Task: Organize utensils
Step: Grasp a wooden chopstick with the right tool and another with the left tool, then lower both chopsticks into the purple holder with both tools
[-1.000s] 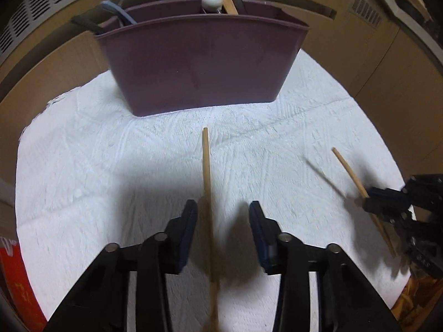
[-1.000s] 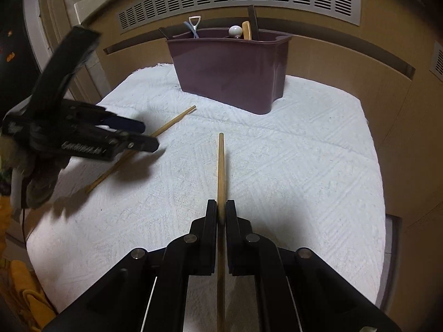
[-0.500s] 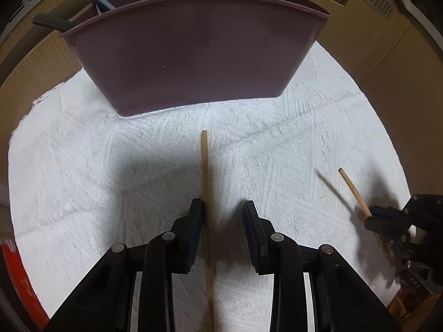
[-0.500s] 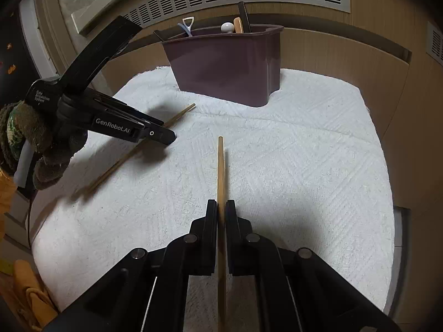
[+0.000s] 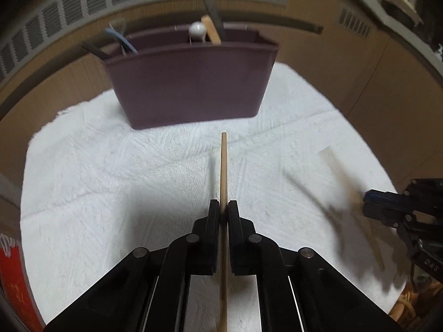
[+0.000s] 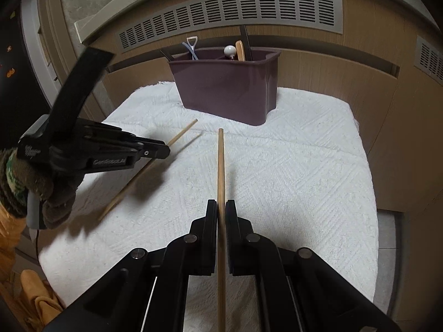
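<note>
A dark purple utensil caddy [image 5: 191, 83] stands at the far side of a white towel [image 5: 110, 182] and holds several utensils; it also shows in the right wrist view [image 6: 227, 88]. My left gripper [image 5: 223, 210] is shut on a wooden chopstick [image 5: 223, 171] that points at the caddy. My right gripper [image 6: 220, 207] is shut on a second wooden chopstick [image 6: 220, 166], held above the towel [image 6: 290, 171]. The left gripper [image 6: 163, 149] with its chopstick [image 6: 180, 135] shows at the left of the right wrist view. The right gripper [image 5: 368, 196] shows blurred at the right edge of the left wrist view.
A wooden wall with a vent grille [image 6: 229, 13] runs behind the caddy. A red box [image 5: 11, 276] sits at the towel's left edge. Yellow cloth [image 6: 36, 298] lies at the lower left of the right wrist view.
My left gripper has shut on the chopstick that lay between its open fingers and lifted it off the towel. My right gripper still holds its chopstick, raised a little.
</note>
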Available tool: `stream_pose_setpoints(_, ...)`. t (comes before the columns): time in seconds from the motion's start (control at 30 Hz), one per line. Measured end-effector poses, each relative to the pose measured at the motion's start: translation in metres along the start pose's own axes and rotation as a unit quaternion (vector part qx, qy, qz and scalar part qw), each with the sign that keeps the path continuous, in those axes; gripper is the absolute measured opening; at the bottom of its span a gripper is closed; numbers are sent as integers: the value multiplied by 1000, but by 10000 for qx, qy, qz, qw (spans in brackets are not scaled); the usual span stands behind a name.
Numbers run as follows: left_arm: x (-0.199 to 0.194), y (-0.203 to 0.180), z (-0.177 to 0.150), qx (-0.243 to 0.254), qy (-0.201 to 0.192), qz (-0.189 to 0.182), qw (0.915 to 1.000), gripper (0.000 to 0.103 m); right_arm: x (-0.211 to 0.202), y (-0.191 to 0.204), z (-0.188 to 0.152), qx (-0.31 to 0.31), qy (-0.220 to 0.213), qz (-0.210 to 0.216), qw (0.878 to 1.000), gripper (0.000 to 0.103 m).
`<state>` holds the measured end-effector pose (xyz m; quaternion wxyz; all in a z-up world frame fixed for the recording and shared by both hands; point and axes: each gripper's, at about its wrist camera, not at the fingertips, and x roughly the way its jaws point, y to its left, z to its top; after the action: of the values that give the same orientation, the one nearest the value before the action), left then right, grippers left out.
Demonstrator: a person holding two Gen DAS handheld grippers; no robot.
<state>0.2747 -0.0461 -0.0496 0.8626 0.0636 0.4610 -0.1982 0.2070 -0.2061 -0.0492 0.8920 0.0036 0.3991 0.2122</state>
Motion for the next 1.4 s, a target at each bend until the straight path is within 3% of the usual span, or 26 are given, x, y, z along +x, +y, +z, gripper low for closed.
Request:
stream_pose_setpoints(0.23, -70, 4, -12, -291, -850, -323, 9954, 6, -25, 14, 8, -29, -215, 75, 9997, 6)
stream_pose_setpoints(0.4, -98, 13, -30, -420, -1121, -425, 9919, 6, 3, 28, 7, -533, 355, -2, 9979, 7)
stream_pose_setpoints(0.67, -130, 20, -52, -457, -1520, -457, 9863, 6, 67, 17, 14, -669, 996, -428, 9919, 13)
stream_pose_setpoints(0.93, -122, 26, -59, -626, -1439, -551, 9861, 6, 81, 17, 14, -724, 1179, -521, 9890, 17)
stream_pose_setpoints(1.03, -121, 26, -63, -697, -1430, -584, 9855, 6, 73, 21, 8, -725, 1211, -480, 9888, 6)
stream_pose_setpoints(1.2, -119, 26, -69, -759, -1370, -592, 9859, 6, 40, 21, 3, -533, 805, -291, 9949, 6)
stream_pose_setpoints(1.3, -107, 27, -66, -735, -1093, -530, 9899, 6, 22, 21, 4, -510, 609, -294, 9964, 6)
stream_pose_setpoints(1.4, -75, 31, -57, -823, -456, -256, 9952, 8, 9, 24, 4, -548, 497, -286, 9969, 6)
